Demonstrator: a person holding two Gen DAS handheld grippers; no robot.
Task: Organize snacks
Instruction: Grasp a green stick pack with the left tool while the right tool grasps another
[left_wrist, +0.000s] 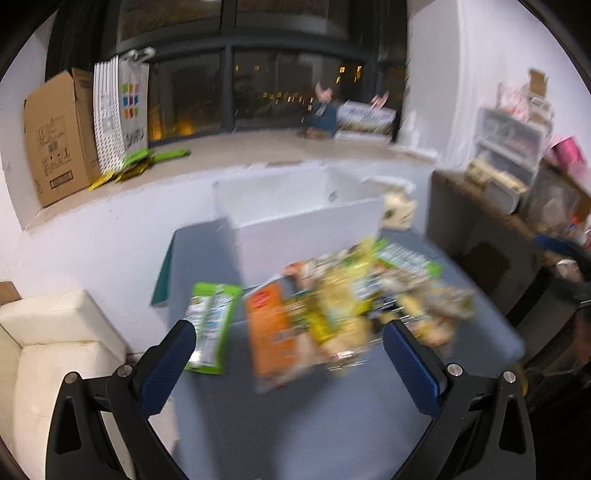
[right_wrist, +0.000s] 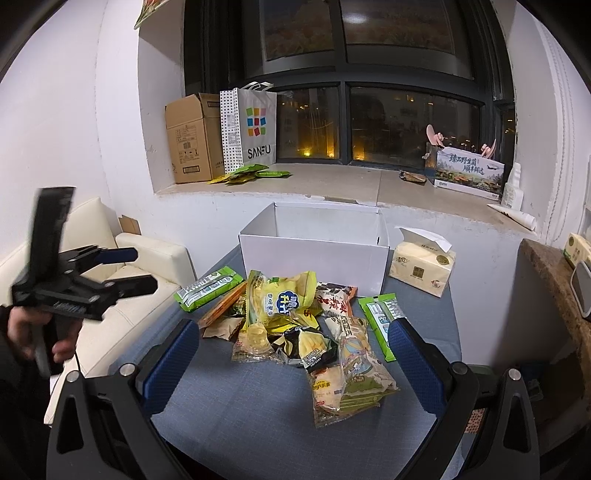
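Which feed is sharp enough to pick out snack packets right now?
Right wrist view: sharp, the snack pile and white box read clearly. Left wrist view: motion-blurred, packets smear together; only its own jaws look crisp. Both bend straight edges, fisheye-style.

Cardboard box (right_wrist: 190, 138), shopping bag (right_wrist: 255, 127) on sill; perhaps tissues (right_wrist: 423, 267) on table.

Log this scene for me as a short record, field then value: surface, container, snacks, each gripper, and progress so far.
surface: blue-grey table
container: white box, open top, behind the pile; no snacks visible inside
snacks: snack pile loose on the table, green packets at both edges
beside box: tissue pack
left hand-held gripper: open, holding nothing, off the table's left side
right hand-held gripper: open, holding nothing, facing the pile
progress: no snack picked up yet
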